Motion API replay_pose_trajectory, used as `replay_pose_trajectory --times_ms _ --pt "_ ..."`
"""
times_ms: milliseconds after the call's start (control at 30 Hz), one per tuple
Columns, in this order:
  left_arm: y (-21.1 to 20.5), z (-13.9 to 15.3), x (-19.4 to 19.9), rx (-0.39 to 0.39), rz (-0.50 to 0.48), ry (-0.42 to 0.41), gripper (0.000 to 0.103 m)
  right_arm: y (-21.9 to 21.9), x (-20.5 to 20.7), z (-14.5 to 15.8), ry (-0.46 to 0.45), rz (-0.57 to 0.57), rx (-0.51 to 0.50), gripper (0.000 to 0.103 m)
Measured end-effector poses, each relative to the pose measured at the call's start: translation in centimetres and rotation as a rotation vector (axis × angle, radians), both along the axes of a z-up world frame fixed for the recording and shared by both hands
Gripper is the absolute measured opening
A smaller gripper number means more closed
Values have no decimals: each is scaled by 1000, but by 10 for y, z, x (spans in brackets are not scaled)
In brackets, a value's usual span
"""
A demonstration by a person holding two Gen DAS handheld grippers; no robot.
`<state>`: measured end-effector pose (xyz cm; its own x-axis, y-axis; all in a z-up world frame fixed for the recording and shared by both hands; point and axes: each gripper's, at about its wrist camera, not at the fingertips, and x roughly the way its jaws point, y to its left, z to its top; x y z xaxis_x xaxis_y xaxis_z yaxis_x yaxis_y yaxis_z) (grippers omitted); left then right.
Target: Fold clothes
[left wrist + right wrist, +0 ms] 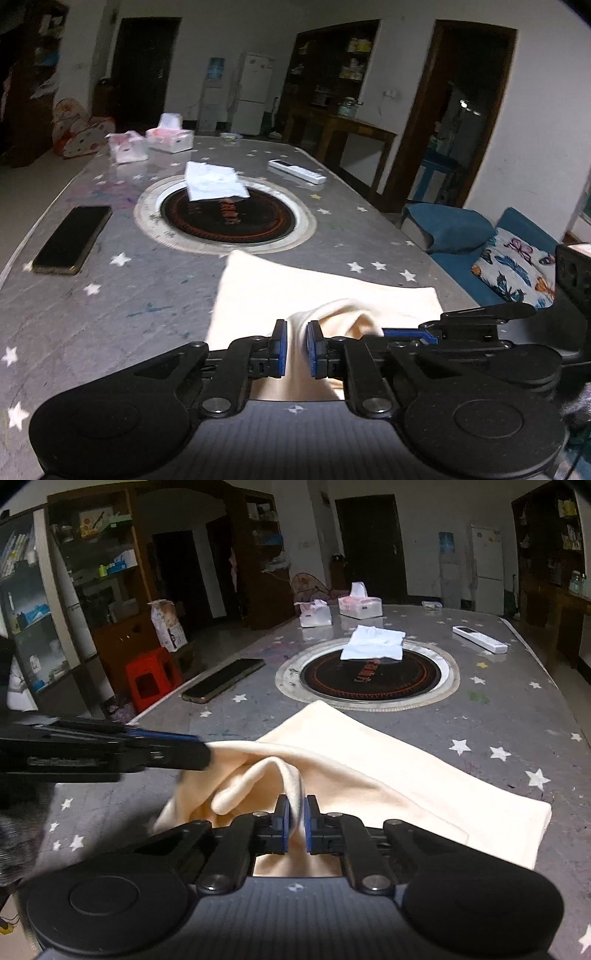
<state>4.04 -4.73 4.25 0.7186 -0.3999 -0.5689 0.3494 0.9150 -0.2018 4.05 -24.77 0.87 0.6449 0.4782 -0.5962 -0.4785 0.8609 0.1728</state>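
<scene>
1. Two grippers pinch one cream garment at the table's near edge.
2. Left gripper: jaws nearly closed on a raised fold.
3. Right gripper: likewise clamped on bunched cloth (the rest lies flat).
4. Far off: phone, white cloth.

1. A home's living and dining room.
2. A star-patterned table with a built-in round cooktop carries tissue boxes, a phone and a remote.
3. A fridge, water dispenser, blue sofa and cluttered shelves surround it.
</scene>
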Motion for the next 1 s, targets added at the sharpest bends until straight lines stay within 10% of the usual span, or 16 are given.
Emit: replay_pose_trajectory --times_ms 167,400,1000 --pt "-16 -8 13 52 -26 2 30 -13 -18 9 -23 -17 4 7" --pt "-10 -23 18 51 -9 45 6 -40 -44 22 -59 -69 15 7" --pt "94 1 -93 -77 310 -20 2 -172 -113 22 -74 -479 -49 7"
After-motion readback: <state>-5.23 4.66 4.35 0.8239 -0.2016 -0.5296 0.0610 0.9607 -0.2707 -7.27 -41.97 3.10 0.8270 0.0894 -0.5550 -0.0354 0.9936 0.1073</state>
